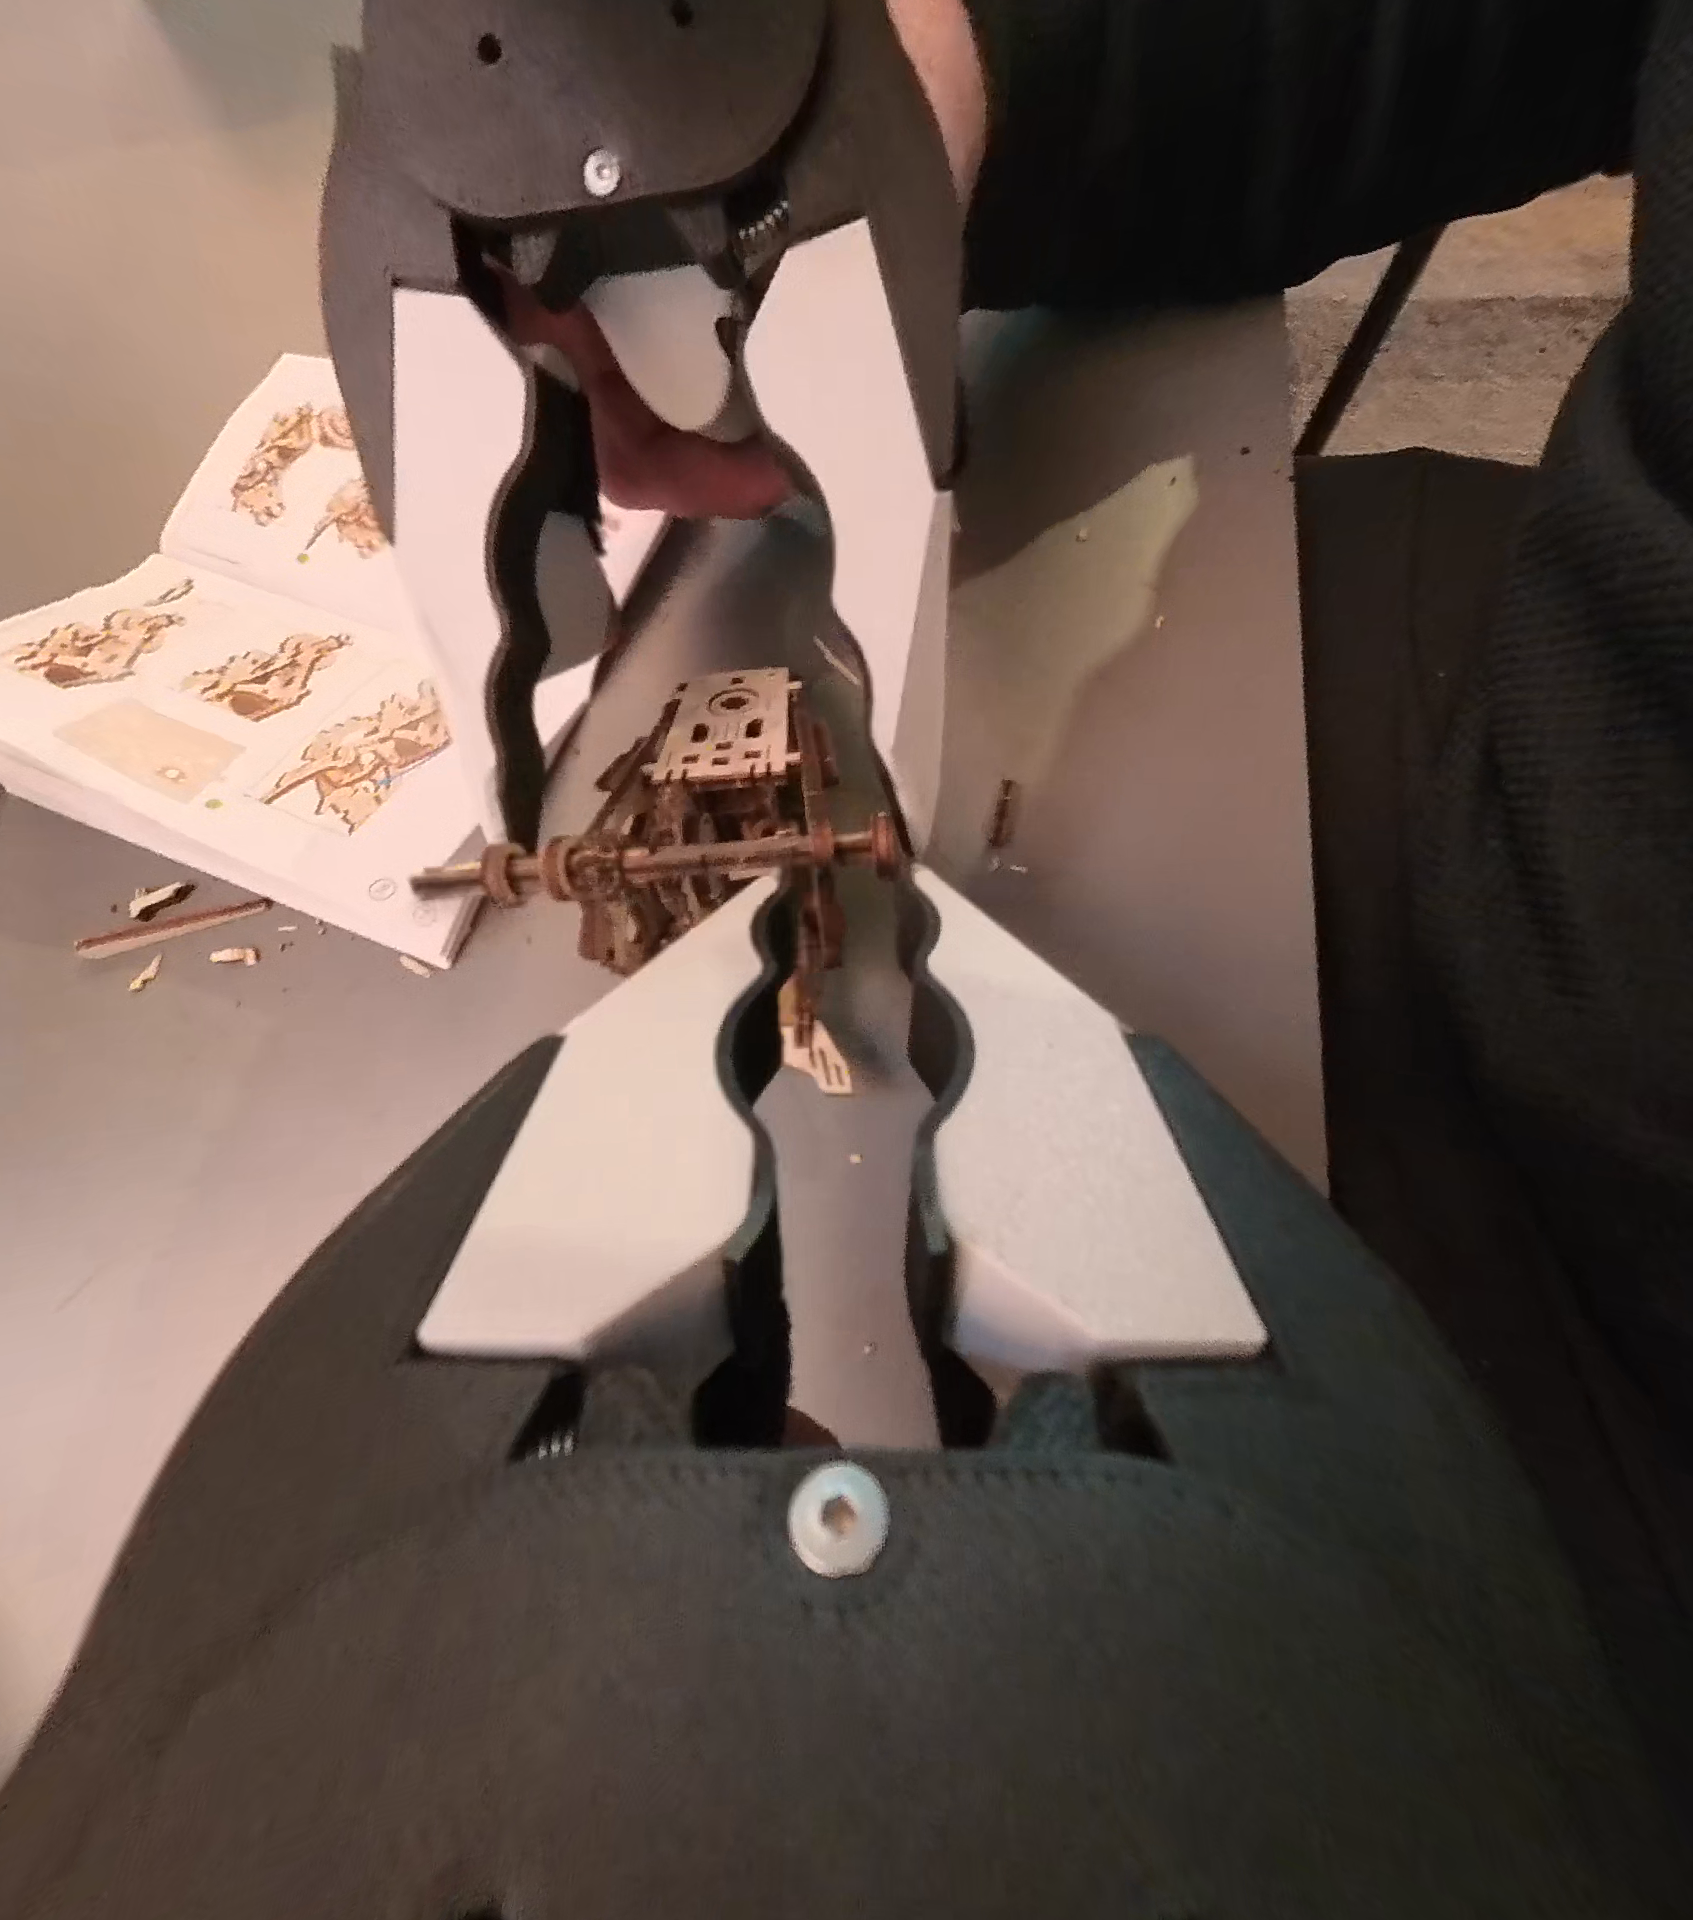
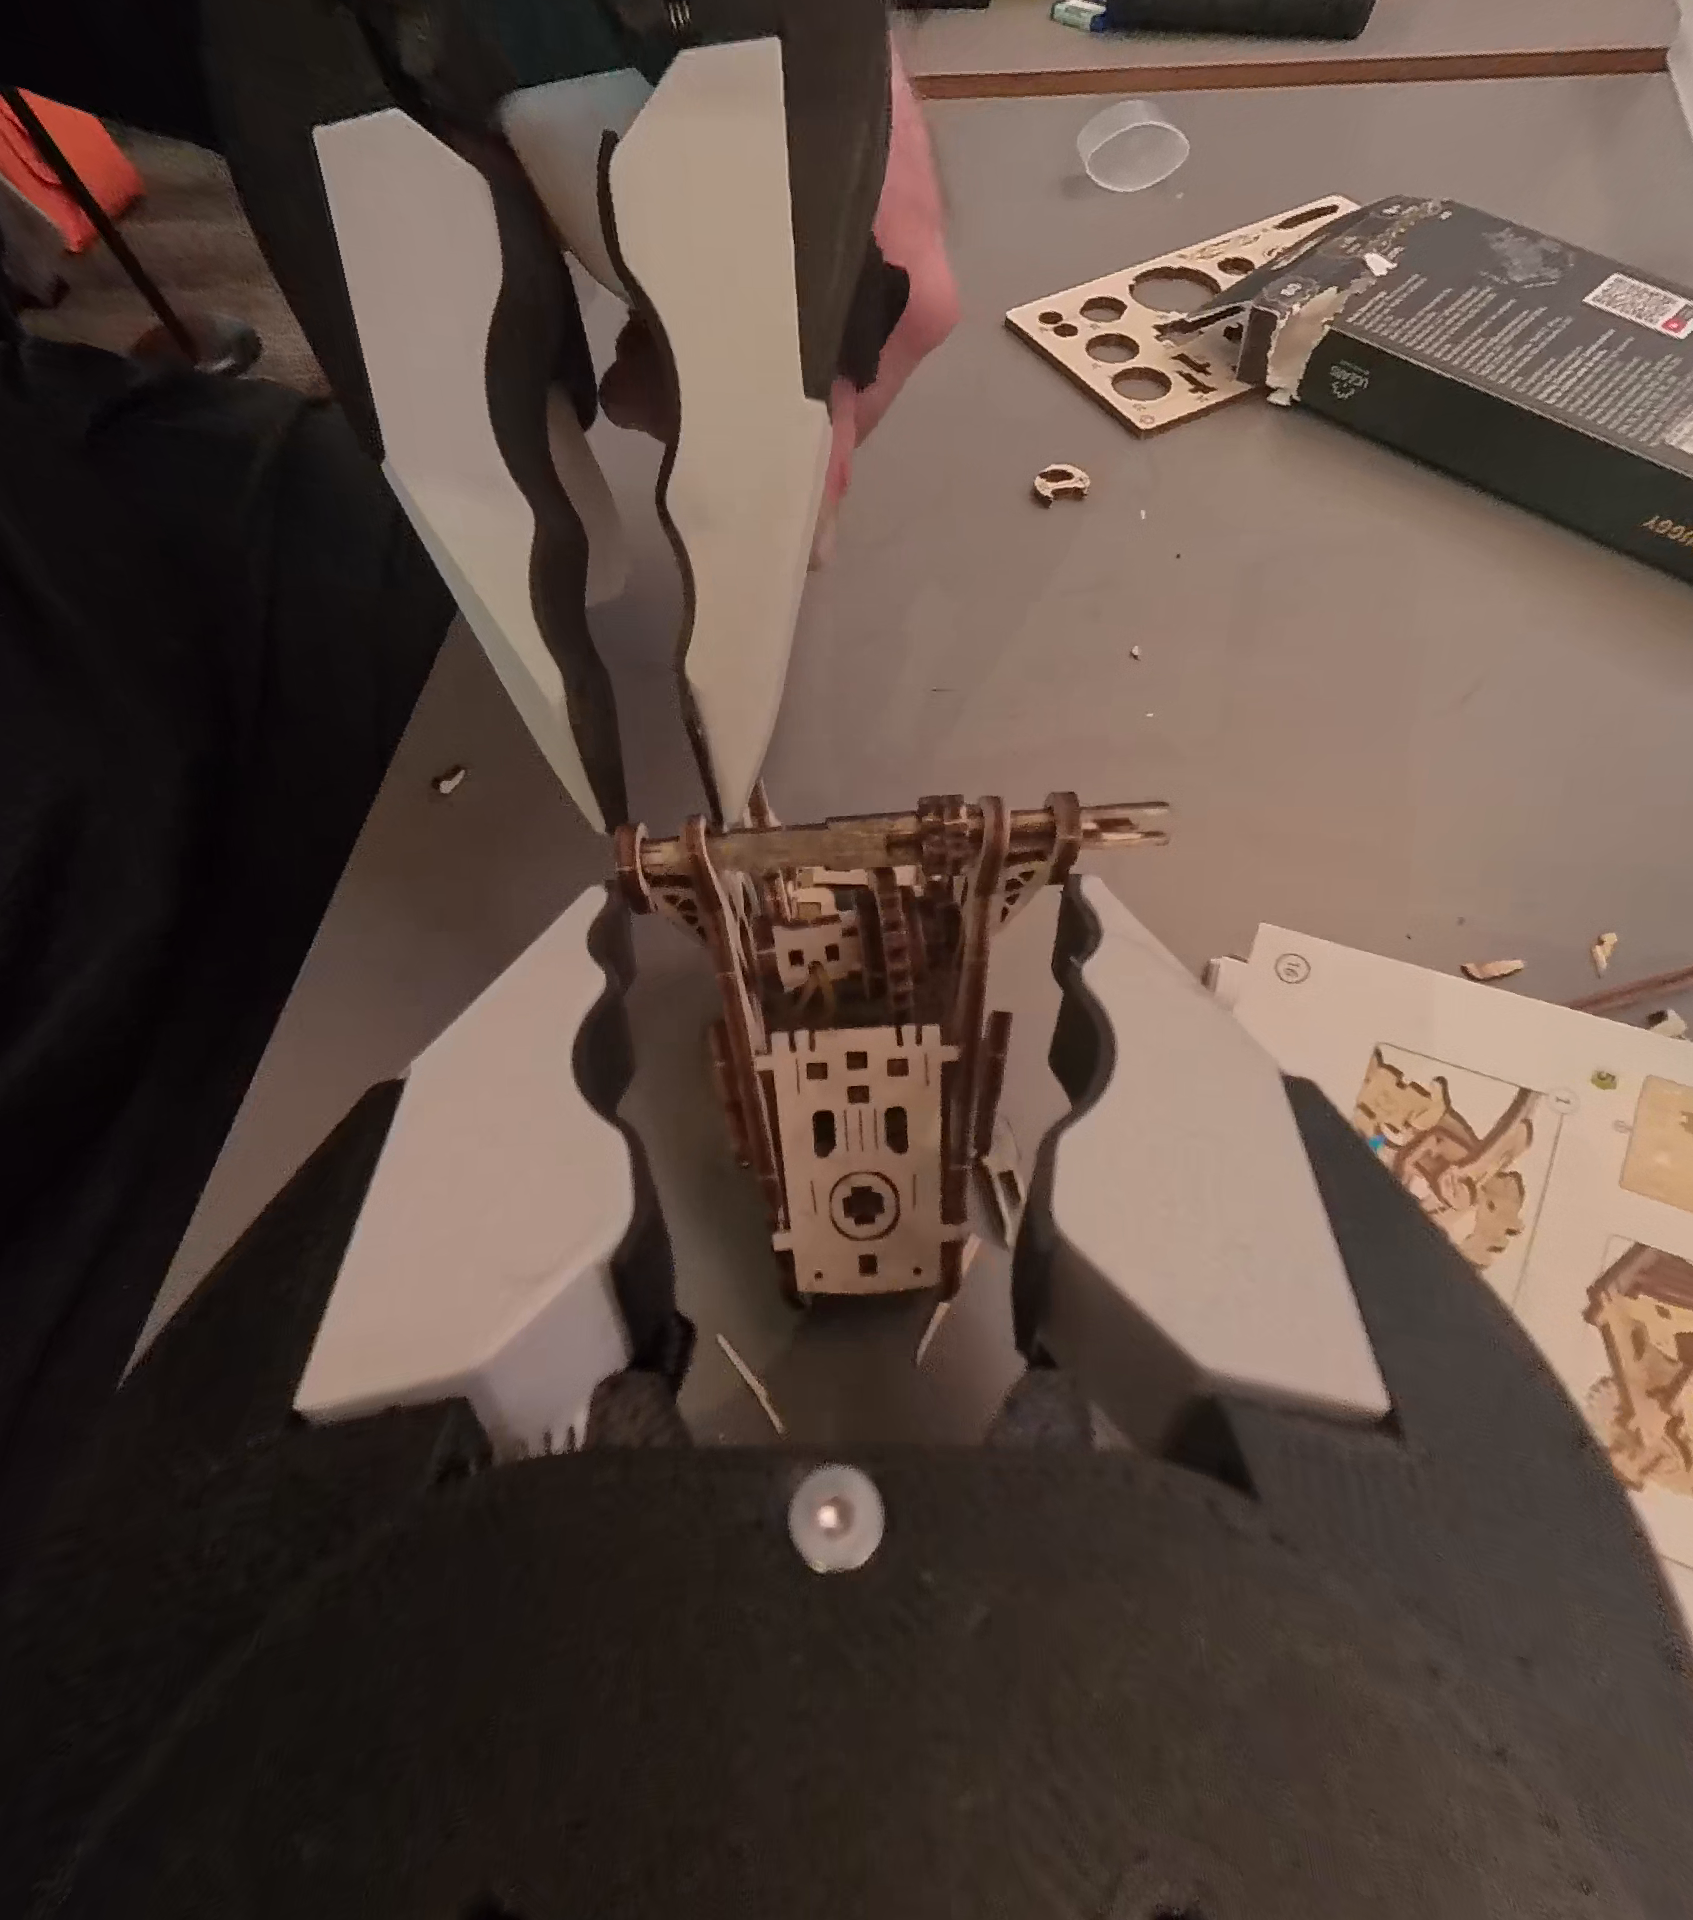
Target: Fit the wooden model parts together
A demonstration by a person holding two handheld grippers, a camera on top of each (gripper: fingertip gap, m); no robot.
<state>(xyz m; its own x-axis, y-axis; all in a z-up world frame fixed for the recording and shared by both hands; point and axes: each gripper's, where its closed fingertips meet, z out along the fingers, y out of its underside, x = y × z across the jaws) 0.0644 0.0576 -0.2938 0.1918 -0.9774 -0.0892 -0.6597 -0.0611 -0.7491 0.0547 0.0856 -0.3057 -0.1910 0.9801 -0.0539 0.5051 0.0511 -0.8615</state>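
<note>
With the left hand-held gripper (image 1: pixel 837 914) pinching the model's (image 2: pixel 857 1049) side plate and the right hand-held gripper (image 2: pixel 837 935) gaping around it untouched, any twisting is risking snapping that thin plate.

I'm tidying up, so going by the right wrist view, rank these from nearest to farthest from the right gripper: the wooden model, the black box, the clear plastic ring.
1. Wooden model: between the right gripper's open fingers.
2. Black box: far right on the table.
3. Clear plastic ring: beyond, near the table's far edge.

Black hand-held gripper (image 2: pixel 837 914), white fingers (image 2: pixel 489 1195), black sleeve (image 1: pixel 1289 135)
</note>
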